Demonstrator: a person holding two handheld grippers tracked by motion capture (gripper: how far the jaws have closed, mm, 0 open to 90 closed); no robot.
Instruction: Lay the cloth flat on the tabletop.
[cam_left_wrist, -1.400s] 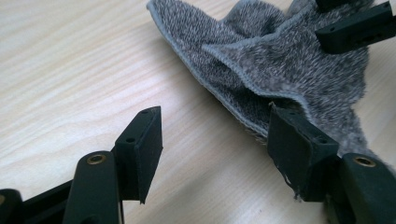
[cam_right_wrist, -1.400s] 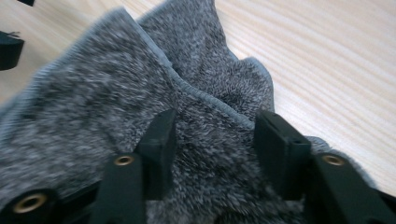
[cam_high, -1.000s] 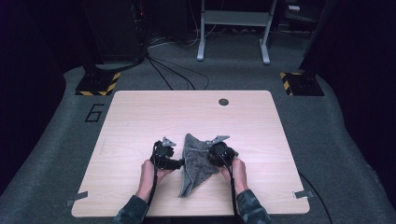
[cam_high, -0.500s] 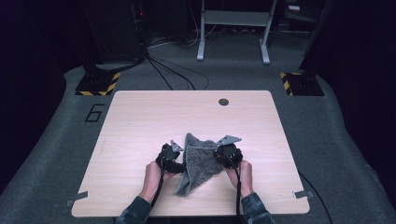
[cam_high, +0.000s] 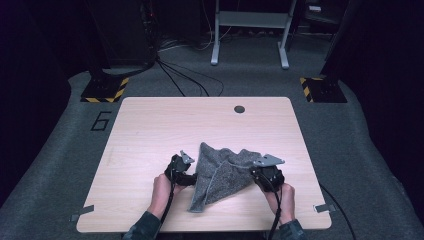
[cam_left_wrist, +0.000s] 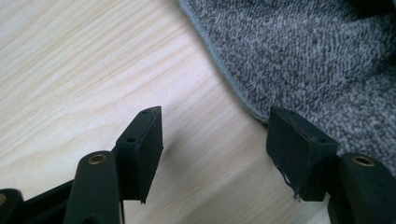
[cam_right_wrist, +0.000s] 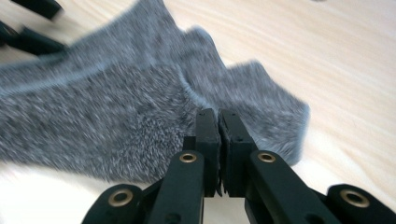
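Your right gripper (cam_high: 260, 174) has its fingers (cam_right_wrist: 208, 128) clamped on an edge of the grey towel (cam_high: 222, 172). The towel lies crumpled on the tabletop (cam_high: 150, 130). Your left gripper (cam_high: 192, 179) is just beside the towel, its fingers (cam_left_wrist: 142, 144) apart and holding nothing.

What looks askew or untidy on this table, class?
The grey towel lies crumpled, not flat: one corner is pulled up and sideways by the shut right gripper, leaving uneven folds. The open left gripper sits at its edge.
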